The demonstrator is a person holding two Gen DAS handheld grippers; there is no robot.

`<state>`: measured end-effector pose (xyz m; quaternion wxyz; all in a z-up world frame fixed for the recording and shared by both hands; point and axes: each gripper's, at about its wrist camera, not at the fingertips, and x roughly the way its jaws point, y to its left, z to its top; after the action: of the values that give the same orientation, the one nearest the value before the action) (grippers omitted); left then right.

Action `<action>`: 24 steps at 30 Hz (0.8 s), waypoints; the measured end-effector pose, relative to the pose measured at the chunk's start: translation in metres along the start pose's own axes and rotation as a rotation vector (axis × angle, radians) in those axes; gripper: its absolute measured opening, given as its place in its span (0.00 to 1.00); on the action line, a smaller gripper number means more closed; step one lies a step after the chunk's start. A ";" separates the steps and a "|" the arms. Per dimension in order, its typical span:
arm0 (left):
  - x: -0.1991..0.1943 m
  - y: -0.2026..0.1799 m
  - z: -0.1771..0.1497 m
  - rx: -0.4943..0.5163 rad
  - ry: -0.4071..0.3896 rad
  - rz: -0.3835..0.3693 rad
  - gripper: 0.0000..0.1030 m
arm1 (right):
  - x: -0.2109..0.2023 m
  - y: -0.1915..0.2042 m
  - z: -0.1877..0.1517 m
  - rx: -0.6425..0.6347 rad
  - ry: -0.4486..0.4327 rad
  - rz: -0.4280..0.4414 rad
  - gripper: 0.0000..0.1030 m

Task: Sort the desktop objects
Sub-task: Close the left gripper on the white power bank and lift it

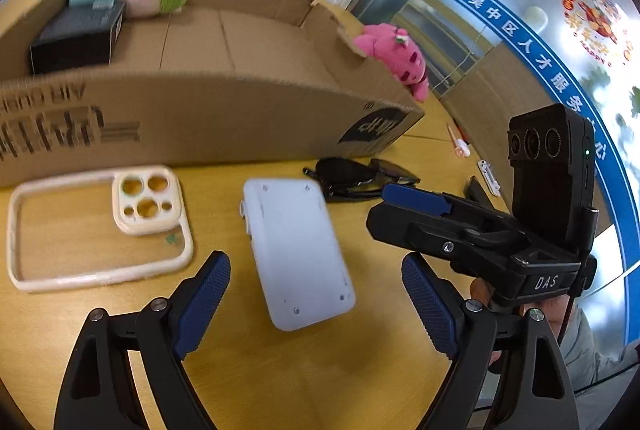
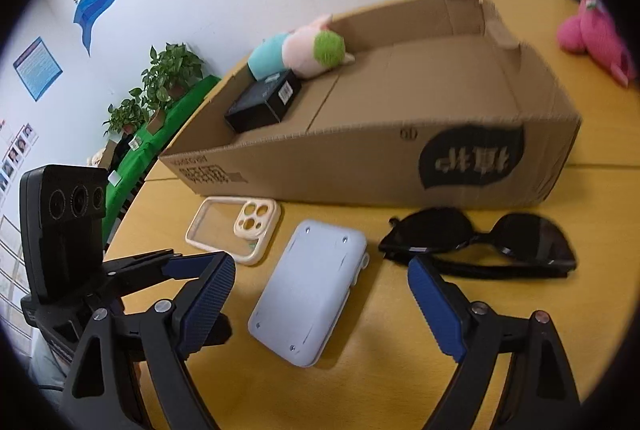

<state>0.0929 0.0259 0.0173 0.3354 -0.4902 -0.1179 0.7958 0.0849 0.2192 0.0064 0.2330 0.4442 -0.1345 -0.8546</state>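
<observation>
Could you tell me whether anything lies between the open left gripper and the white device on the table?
Nothing visible does: the left gripper is open, and bare table separates it from the white device.

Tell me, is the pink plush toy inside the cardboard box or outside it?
Outside. The pink plush toy lies on the table beyond the far end wall of the cardboard box; a black box and a pastel plush are inside.

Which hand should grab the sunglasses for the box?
Probably right. The right gripper is open, and the sunglasses lie just past its right finger. From the left gripper they lie farther, beyond the white case.
</observation>
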 end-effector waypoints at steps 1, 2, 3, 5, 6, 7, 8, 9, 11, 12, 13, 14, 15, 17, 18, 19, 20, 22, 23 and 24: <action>0.003 0.003 -0.001 -0.013 0.009 -0.002 0.87 | 0.005 -0.001 -0.001 0.014 0.012 0.000 0.86; 0.006 0.005 -0.002 -0.021 0.019 -0.002 0.87 | 0.009 -0.002 -0.003 0.032 0.026 0.001 0.86; 0.008 0.007 -0.002 -0.024 0.027 -0.002 0.87 | 0.013 -0.004 -0.004 0.052 0.035 0.007 0.86; 0.013 0.007 -0.003 -0.022 0.035 -0.003 0.87 | 0.019 -0.010 -0.004 0.099 0.054 0.027 0.86; 0.015 0.007 -0.004 -0.022 0.041 -0.005 0.87 | 0.022 -0.012 -0.005 0.119 0.064 0.038 0.86; 0.017 0.007 -0.005 -0.024 0.047 -0.009 0.87 | 0.026 -0.013 -0.005 0.133 0.076 0.047 0.86; 0.020 0.007 -0.006 -0.029 0.055 -0.014 0.87 | 0.029 -0.012 -0.005 0.136 0.088 0.052 0.86; 0.023 0.008 -0.006 -0.032 0.062 -0.017 0.87 | 0.032 -0.010 -0.006 0.129 0.101 0.054 0.86; 0.030 0.010 -0.008 -0.045 0.085 -0.013 0.80 | 0.037 -0.005 -0.006 0.105 0.126 0.052 0.86; 0.030 0.008 -0.009 -0.037 0.072 -0.007 0.78 | 0.040 -0.002 -0.007 0.096 0.130 0.047 0.86; 0.032 0.007 -0.010 -0.032 0.082 -0.007 0.73 | 0.043 0.000 -0.007 0.094 0.136 0.047 0.86; 0.033 0.006 -0.010 -0.028 0.088 -0.014 0.71 | 0.046 0.000 -0.008 0.098 0.146 0.050 0.86; 0.034 0.005 -0.011 -0.024 0.088 -0.013 0.65 | 0.049 0.000 -0.009 0.105 0.155 0.059 0.86; 0.035 0.003 -0.012 -0.009 0.087 0.009 0.60 | 0.049 0.002 -0.008 0.088 0.143 0.060 0.84; 0.035 0.002 -0.011 -0.005 0.085 0.018 0.56 | 0.049 0.004 -0.009 0.074 0.144 0.052 0.84; 0.036 0.002 -0.012 -0.001 0.085 0.027 0.47 | 0.049 0.007 -0.009 0.053 0.146 0.043 0.81; 0.036 0.003 -0.012 -0.002 0.085 0.033 0.46 | 0.049 0.008 -0.009 0.041 0.149 0.037 0.76; 0.034 0.009 -0.011 -0.026 0.079 0.022 0.43 | 0.049 0.011 -0.011 0.012 0.150 0.002 0.74; 0.034 0.011 -0.011 -0.037 0.078 0.015 0.42 | 0.048 0.011 -0.012 0.010 0.149 -0.004 0.72; 0.034 0.012 -0.011 -0.048 0.076 0.009 0.41 | 0.048 0.011 -0.012 0.011 0.151 -0.010 0.70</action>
<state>0.0869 0.0373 -0.0184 0.3244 -0.5284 -0.1218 0.7750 0.0736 0.1852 -0.0288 0.2356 0.5091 -0.1190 -0.8192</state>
